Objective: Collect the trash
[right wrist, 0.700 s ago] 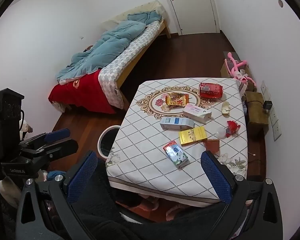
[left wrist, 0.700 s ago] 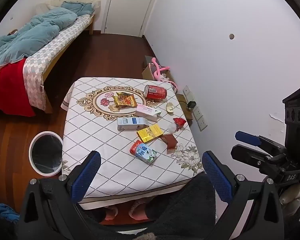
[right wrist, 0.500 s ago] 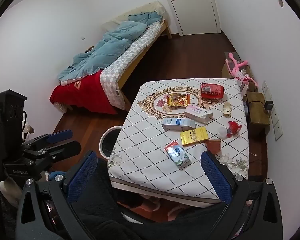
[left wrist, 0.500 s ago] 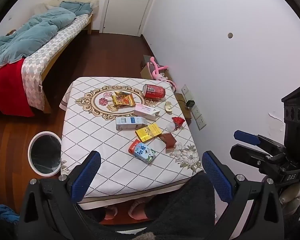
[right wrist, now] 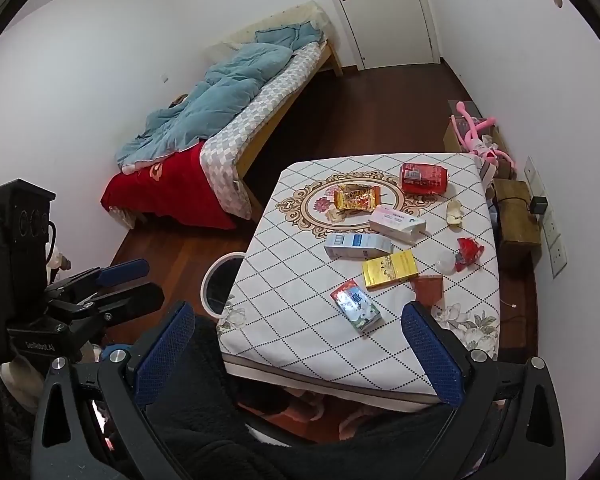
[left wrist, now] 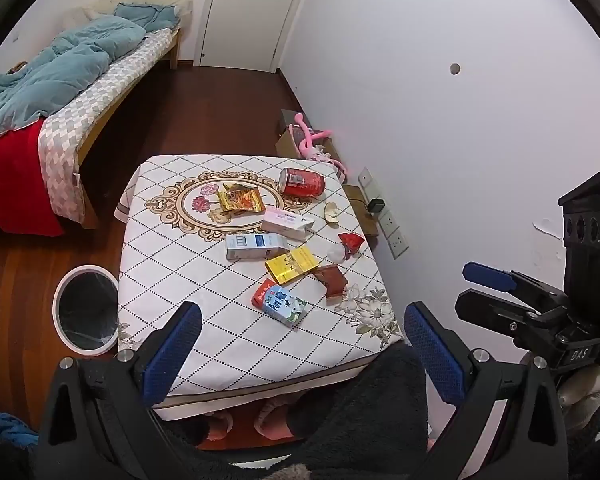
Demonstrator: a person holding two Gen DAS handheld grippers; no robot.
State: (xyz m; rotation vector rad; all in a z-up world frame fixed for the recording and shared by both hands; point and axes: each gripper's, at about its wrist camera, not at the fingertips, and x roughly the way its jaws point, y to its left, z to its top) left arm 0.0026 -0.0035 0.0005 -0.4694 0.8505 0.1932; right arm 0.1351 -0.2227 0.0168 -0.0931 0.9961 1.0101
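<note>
From the left wrist we see the whole trash bin [left wrist: 85, 310] on the floor at nine o'clock of the table [left wrist: 204, 276]; from the right wrist the bin [right wrist: 220, 284] is half hidden by the table edge. The litter lies untouched on the cloth — a red can [left wrist: 302, 181], a snack wrapper [left wrist: 240, 199], a milk carton [left wrist: 279, 305]. Our left gripper [left wrist: 300, 344] and right gripper [right wrist: 298, 346] both stand wide, holding nothing. Against the earlier frames the scene is hardly changed — the table sits a shade lower.
</note>
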